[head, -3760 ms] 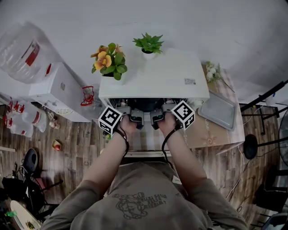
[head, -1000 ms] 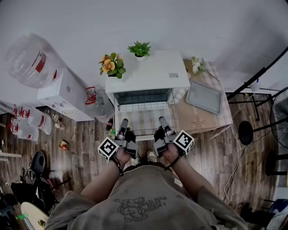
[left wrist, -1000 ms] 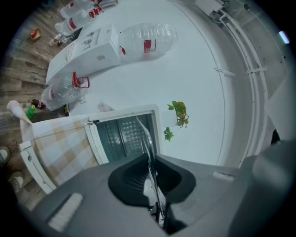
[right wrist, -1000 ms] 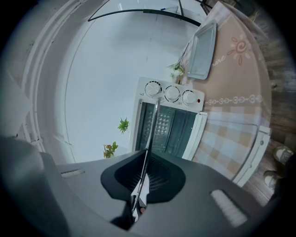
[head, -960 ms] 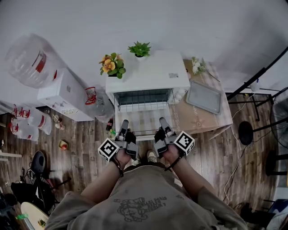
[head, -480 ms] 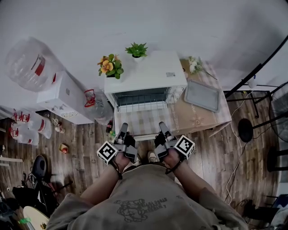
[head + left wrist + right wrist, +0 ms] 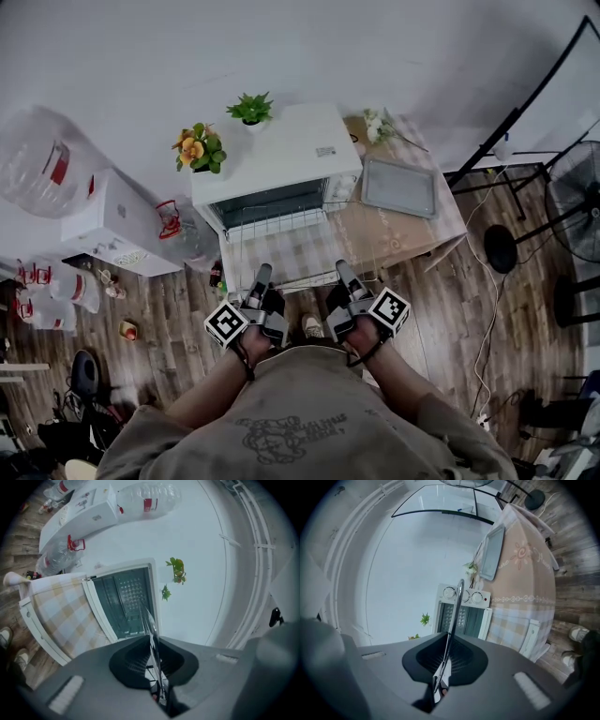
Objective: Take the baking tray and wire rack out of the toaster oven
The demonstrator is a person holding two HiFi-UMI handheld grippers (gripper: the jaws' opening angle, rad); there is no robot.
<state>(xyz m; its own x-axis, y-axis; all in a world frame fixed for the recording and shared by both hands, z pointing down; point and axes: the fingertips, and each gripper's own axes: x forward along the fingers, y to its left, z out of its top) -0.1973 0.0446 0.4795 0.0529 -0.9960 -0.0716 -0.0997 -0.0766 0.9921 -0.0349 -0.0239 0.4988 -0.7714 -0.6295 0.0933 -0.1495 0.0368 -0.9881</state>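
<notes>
Desk (image 7: 412,242) holds grey metal baking tray (image 7: 398,187), already out; left claw (image 7: 262,274) and right claw (image 7: 341,272) clamp silver wire rack (image 7: 281,246), apparently nearly clear of white toaster oven (image 7: 277,155).

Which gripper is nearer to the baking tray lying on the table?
Right. The right gripper sits nearer the person, slightly left of the baking tray; the left gripper is farther left.

One toaster oven (image 7: 281,155), one wire rack (image 7: 277,226), one baking tray (image 7: 398,187), two potted plants (image 7: 195,150) (image 7: 248,108), two hand-held grippers (image 7: 262,272) (image 7: 341,268).

The wire rack (image 7: 281,251) is shiny metal, the baking tray (image 7: 398,186) matt metal.
</notes>
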